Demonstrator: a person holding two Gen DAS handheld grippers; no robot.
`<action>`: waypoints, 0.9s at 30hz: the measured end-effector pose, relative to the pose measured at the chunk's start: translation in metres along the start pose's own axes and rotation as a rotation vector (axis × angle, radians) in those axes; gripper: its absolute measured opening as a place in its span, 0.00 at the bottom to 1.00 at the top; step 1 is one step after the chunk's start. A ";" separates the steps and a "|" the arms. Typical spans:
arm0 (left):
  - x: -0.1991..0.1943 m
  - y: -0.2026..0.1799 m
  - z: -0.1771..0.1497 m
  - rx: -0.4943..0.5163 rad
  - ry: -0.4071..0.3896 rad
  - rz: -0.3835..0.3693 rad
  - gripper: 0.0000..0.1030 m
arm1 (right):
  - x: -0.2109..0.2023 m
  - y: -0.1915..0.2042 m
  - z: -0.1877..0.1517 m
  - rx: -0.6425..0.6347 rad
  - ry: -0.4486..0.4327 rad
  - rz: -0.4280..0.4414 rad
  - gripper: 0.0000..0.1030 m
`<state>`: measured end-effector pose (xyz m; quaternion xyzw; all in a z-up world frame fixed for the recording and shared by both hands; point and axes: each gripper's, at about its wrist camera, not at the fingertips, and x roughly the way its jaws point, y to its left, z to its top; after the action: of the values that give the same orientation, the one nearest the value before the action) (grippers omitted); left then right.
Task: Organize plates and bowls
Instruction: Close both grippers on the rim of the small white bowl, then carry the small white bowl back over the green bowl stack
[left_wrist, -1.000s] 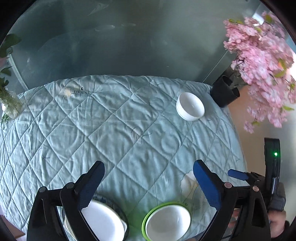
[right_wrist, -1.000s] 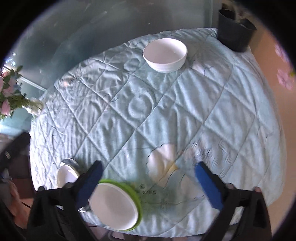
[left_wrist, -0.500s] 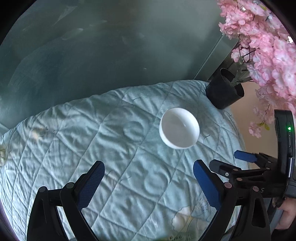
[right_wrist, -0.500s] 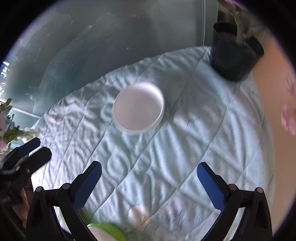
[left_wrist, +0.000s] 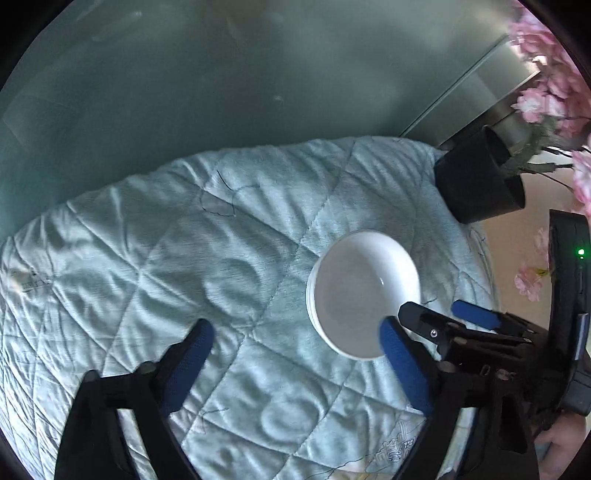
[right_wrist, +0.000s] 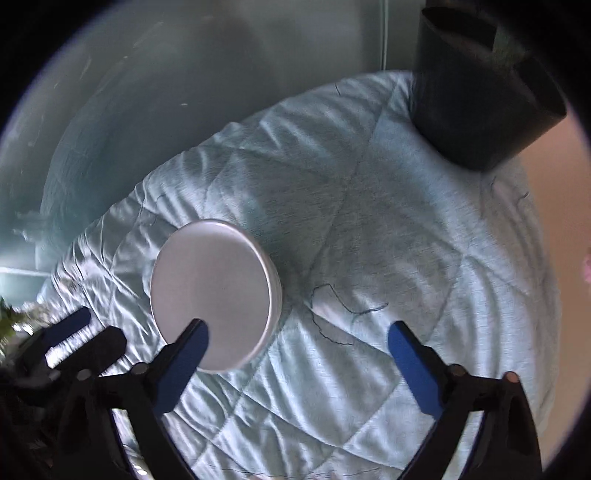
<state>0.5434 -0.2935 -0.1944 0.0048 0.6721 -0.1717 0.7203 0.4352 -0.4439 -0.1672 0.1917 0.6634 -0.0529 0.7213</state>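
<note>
Left gripper (left_wrist: 295, 338): fingers are spread wide and nothing is held; it hangs above the quilt (left_wrist: 192, 266).
Right gripper (right_wrist: 297, 341): fingers are likewise spread wide and empty; it is also seen in the left view, just right of the left gripper's right finger.
Bowl (left_wrist: 364, 293): white, upright, set on the quilt; it lies ahead of the left gripper, overlapped by its right finger tip in that view, and ahead-left of the right gripper, its near rim crossed by the left finger tip (right_wrist: 197, 338). Contact cannot be told.
Approach: both tools are brought in from either side, judged so that the bowl can be taken by its rim.
Next move: one finger is probably to be put inside the rim and one outside before closing.
Pot (right_wrist: 484, 92): black, far ahead-right at the quilt's edge, well apart from the bowl.
Flowers (left_wrist: 554, 85): pink, above the pot.
Risk: a smooth rim on soft cloth may slide or tip.
</note>
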 end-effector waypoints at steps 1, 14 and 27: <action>0.005 -0.001 0.003 0.000 0.017 -0.010 0.74 | 0.002 -0.002 0.002 0.015 0.010 0.008 0.83; 0.038 -0.005 0.019 -0.007 0.079 -0.047 0.20 | 0.013 0.003 0.014 0.047 0.014 0.034 0.08; 0.043 -0.016 0.018 0.054 0.082 -0.018 0.04 | 0.016 0.013 0.016 0.017 -0.036 -0.010 0.05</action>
<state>0.5582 -0.3229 -0.2305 0.0252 0.6961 -0.1957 0.6903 0.4565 -0.4343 -0.1795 0.1935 0.6508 -0.0657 0.7313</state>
